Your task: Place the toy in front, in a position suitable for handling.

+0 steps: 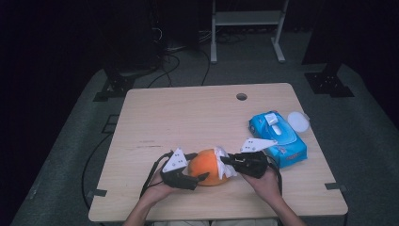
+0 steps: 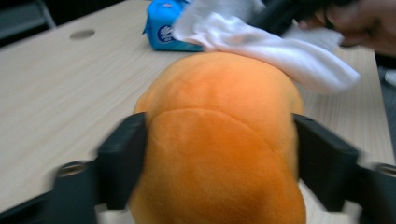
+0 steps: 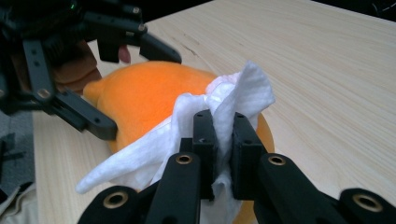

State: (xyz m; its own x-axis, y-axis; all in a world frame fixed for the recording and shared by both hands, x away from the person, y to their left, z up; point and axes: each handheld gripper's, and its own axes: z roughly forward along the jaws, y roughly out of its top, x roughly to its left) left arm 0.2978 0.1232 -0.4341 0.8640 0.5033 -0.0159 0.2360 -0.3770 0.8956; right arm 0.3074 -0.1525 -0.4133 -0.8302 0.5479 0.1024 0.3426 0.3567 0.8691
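An orange plush toy (image 1: 206, 165) lies near the front edge of the wooden table (image 1: 188, 117). My left gripper (image 1: 200, 167) comes in from the left, and its two jaws press against the toy's sides (image 2: 219, 116). From the right, my right gripper (image 1: 225, 161) is shut on a crumpled white tissue (image 3: 247, 93). The tissue (image 2: 280, 51) is draped against the toy's right end (image 3: 149, 88). In the right gripper view the pads (image 3: 204, 135) pinch a fold of it, and the rest hangs down to the left.
A blue pack of wipes (image 1: 278, 136) lies just right of my right hand, with a round white lid (image 1: 298, 121) behind it. A cable hole (image 1: 241, 96) sits near the table's far edge. A white metal frame (image 1: 247, 19) stands on the floor beyond.
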